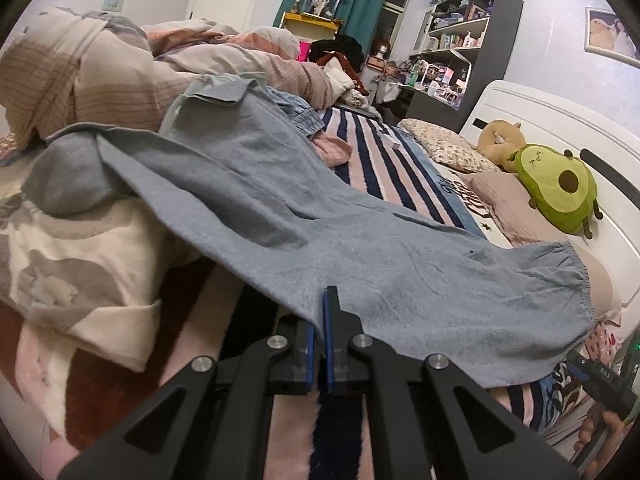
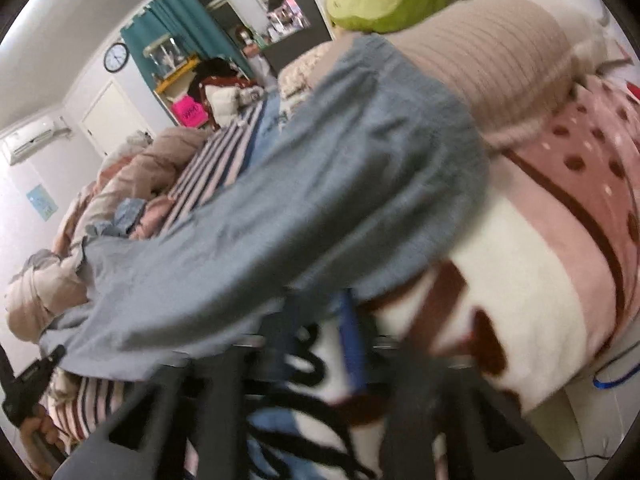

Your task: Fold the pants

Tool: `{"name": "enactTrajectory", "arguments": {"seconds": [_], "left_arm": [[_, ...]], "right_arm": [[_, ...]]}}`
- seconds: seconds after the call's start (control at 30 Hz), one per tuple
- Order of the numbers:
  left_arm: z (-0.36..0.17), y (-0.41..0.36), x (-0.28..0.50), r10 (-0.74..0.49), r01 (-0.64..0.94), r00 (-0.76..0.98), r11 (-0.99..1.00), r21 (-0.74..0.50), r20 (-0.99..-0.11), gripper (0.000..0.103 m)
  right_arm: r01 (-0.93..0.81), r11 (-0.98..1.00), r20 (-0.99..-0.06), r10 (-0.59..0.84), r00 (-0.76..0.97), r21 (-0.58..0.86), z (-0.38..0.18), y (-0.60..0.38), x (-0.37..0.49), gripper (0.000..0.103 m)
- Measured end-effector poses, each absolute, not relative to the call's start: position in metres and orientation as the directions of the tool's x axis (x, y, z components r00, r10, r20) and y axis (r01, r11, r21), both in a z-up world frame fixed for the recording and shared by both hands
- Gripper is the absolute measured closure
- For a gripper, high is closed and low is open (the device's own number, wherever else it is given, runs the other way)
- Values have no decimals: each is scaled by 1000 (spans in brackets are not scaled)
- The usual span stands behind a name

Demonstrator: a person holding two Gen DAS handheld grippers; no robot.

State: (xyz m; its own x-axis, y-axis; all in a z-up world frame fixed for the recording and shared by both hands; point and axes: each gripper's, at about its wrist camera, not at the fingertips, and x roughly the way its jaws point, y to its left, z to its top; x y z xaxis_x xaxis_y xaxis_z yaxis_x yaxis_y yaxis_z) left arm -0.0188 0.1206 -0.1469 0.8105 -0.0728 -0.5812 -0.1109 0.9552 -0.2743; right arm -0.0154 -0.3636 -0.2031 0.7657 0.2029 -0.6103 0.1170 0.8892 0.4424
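Observation:
Light blue-grey pants (image 1: 320, 208) lie spread across the bed, legs running to the far left, elastic waistband at the right. My left gripper (image 1: 319, 320) is shut on the pants' near edge, the cloth pinched between its blue pads. In the right wrist view the same pants (image 2: 304, 208) drape over a pillow. My right gripper (image 2: 316, 312) sits at their near edge with its fingers apart; the left finger is hidden under the cloth and the frame is blurred. The right gripper also shows in the left wrist view (image 1: 600, 384) at the lower right.
A striped blanket (image 1: 384, 160) covers the bed. A rumpled duvet (image 1: 100, 72) lies at the left. An avocado plush (image 1: 556, 184) and pillows (image 1: 448, 144) rest against the white headboard (image 1: 560, 120). A pink dotted blanket (image 2: 580, 184) lies at the right.

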Motion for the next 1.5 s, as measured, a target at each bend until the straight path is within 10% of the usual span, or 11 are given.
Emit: {"name": "enactTrajectory", "arguments": {"seconds": [0.53,0.63,0.73,0.77,1.5], "left_arm": [[-158,121,-28,-53,-131,799,957,-259,-599,101],[-159,122,-30,-58,-128,797,956,-262,-602,101],[-158,120,-31,-59,-122,800,958,-258,-598,101],[-157,119,-31,-56,-122,802,959,-255,-595,101],[-138,110,-38,-59,-91,822,968,-232,-567,101]], "right_arm": [[99,924,-587,150,796,370,-206,-371,7,25],[91,927,-572,145,807,364,-203,-372,13,36],[84,926,-574,156,804,369,-198,-372,14,89],[80,925,-575,161,802,370,-197,-372,13,93],[-9,897,-490,250,835,443,-168,-386,-38,99]]}}
